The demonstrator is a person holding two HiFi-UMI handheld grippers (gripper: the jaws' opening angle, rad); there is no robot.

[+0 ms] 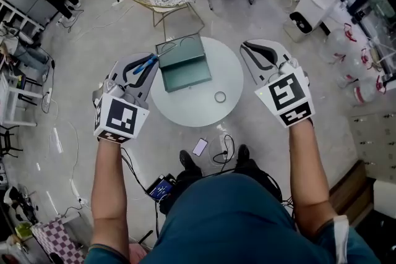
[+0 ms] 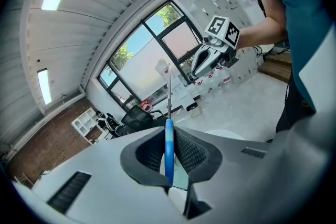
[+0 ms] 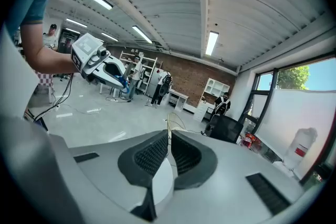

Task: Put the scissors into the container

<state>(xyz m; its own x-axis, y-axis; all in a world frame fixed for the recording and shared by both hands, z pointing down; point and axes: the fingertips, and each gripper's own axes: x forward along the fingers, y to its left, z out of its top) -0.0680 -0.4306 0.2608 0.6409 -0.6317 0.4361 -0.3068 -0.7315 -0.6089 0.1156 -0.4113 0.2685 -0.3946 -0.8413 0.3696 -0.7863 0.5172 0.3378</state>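
Head view: left gripper (image 1: 148, 65) held above the left edge of the round bench (image 1: 230, 74), just beside the green container (image 1: 185, 71). Blue-handled scissors (image 1: 141, 66) sit in its jaws, tip toward the container, not inside it. Container stands on the bench, nothing visible in it. Small ring (image 1: 220, 96) lies on the bench near the container, apart from it. Right gripper (image 1: 250, 51) hovers over the bench's right edge.

Left gripper view: left gripper (image 2: 169, 139) clamped on the scissors' blue handle (image 2: 169, 153), metal blades sticking straight out past the pads.

Right gripper view: right gripper (image 3: 169, 144) pads nearly together, a thin slit between, nothing held.
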